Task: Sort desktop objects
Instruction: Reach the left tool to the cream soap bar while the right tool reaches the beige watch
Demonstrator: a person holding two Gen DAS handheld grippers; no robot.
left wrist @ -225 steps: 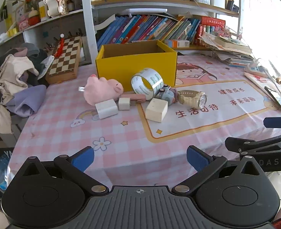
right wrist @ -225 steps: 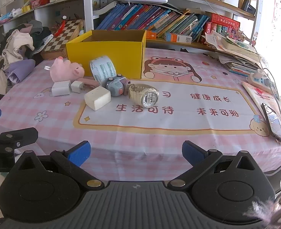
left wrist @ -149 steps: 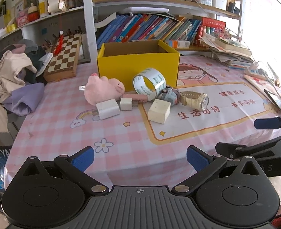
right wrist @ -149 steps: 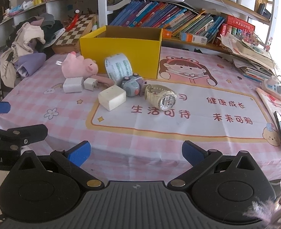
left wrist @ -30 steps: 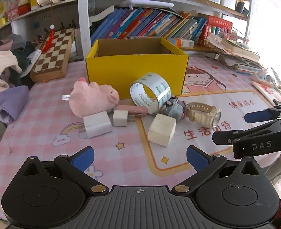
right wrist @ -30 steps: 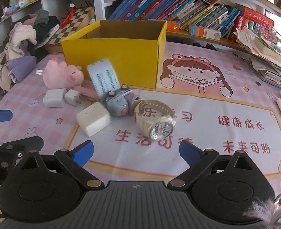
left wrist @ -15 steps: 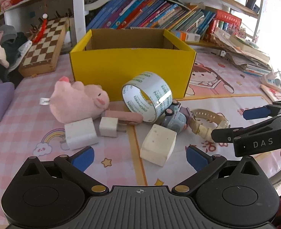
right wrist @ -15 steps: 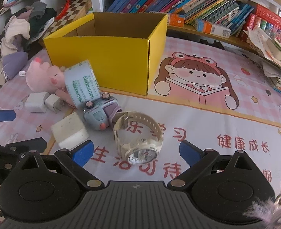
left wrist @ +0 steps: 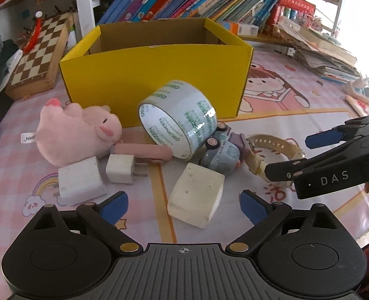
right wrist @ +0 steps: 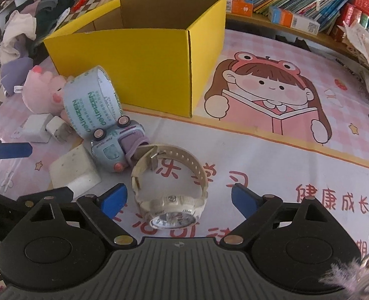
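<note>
An empty yellow cardboard box point(left wrist: 154, 75) point(right wrist: 144, 60) stands at the back. In front of it lie a pink plush pig point(left wrist: 76, 132), a tape roll point(left wrist: 179, 120) point(right wrist: 91, 110), a toy car point(left wrist: 222, 151) point(right wrist: 116, 147), two white chargers point(left wrist: 80, 180) point(left wrist: 120, 168), a cream block point(left wrist: 197, 195) point(right wrist: 73, 170) and a cream wristwatch point(right wrist: 170, 187) point(left wrist: 272, 147). My left gripper point(left wrist: 184, 203) is open, with the cream block between its blue fingertips. My right gripper point(right wrist: 179, 197) is open around the watch.
The pink checked tablecloth point(right wrist: 284, 150) carries a cartoon mat. A chessboard point(left wrist: 39, 52) leans at the back left beside a heap of clothes point(right wrist: 21, 30). Books fill the shelf point(left wrist: 184, 0) behind. Papers and magazines point(left wrist: 322, 52) are stacked at the right.
Both grippers have moved forward and down toward the objects. The left has come up to the cream block, the right over the watch. Nothing was taken hold of.
</note>
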